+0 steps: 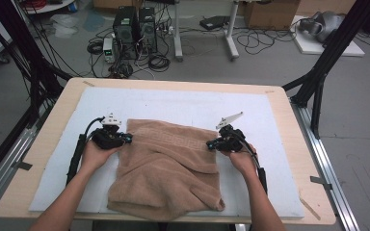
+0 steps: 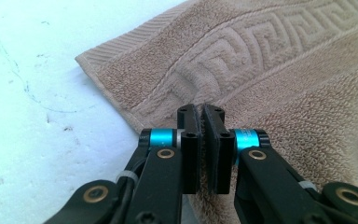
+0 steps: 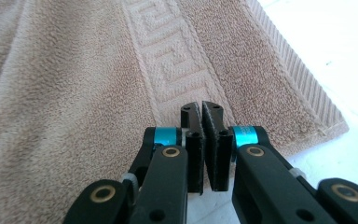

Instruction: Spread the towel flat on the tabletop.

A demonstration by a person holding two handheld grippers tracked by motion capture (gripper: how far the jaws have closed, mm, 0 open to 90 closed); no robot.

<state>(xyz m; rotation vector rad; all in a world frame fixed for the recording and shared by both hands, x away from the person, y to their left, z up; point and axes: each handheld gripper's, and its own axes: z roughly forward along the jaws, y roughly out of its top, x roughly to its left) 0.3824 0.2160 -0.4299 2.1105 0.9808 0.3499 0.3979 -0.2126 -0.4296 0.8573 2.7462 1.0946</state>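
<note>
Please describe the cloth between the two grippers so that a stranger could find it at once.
On the wooden table lies a white mat, and on its middle is a tan towel, loosely folded. A raised Greek-key band runs along its far edge, and it is the one soft thing there.

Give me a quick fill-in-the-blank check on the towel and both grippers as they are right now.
1. The tan towel lies on a white ____ that covers the wooden table.
2. The left gripper has its jaws ____ at the towel's edge.
3. The woven band near the towel's far edge shows a Greek ____ pattern.
4. The right gripper sits at the towel's ____ side in the high view.

Missing words: mat; shut; key; right
</note>
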